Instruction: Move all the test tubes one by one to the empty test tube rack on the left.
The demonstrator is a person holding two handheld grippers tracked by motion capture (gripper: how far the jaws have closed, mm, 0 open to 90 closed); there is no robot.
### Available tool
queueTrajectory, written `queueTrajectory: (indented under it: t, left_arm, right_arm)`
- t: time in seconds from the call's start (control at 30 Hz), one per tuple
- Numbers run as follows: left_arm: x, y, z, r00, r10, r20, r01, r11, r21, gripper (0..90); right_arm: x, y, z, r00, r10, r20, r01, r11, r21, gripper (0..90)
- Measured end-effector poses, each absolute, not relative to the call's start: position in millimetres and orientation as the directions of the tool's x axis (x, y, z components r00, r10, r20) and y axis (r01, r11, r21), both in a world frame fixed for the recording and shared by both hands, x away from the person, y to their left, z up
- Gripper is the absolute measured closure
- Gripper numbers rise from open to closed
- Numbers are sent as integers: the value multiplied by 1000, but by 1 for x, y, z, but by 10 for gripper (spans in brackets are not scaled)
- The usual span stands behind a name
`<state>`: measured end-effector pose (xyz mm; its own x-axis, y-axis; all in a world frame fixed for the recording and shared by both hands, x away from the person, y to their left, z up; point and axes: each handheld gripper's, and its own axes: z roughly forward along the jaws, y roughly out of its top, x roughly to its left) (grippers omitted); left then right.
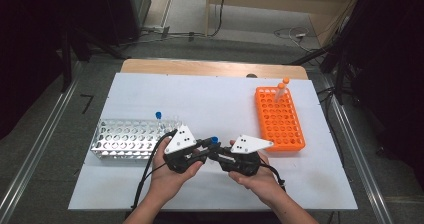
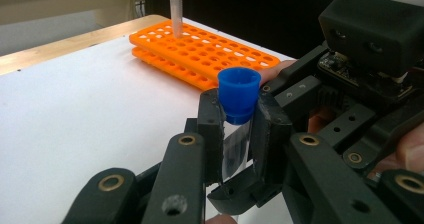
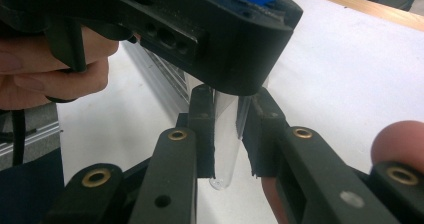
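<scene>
Tube bottom visible between right claw pads.

The high view is looking forward and down from above the person's side, taking in the whole white table. Each gripper view is riding close behind its own black jaws, facing the other across the blue-capped tube, which all three are sharing.

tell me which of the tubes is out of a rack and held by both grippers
The blue-capped tube, clamped between the left gripper near its cap and the right gripper lower down. The other blue-capped tube stands in the metal rack; the orange-capped tubes stand in the orange rack.
</scene>
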<state>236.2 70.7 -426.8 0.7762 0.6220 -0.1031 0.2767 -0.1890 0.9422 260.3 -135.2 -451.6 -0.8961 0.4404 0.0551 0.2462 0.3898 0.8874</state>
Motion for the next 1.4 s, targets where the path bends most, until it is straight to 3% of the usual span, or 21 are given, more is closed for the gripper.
queueTrajectory:
  t: [0.27,1.0,1.4]
  left_arm:
    - [238,80,-422,765,634,-110,270,-162,949,777]
    - [253,122,-406,691,715,-104,253,-105,962,777]
    - [256,159,-398,626,772,-109,240,-57,969,777]
  right_arm:
    - [266,-143,-449,-906,412,95,258,359,897,561]
    - [288,-194,-440,-873,481,80,257,315,914,72]
    - [302,-221,-443,-813,576,87,303,290,908,41]
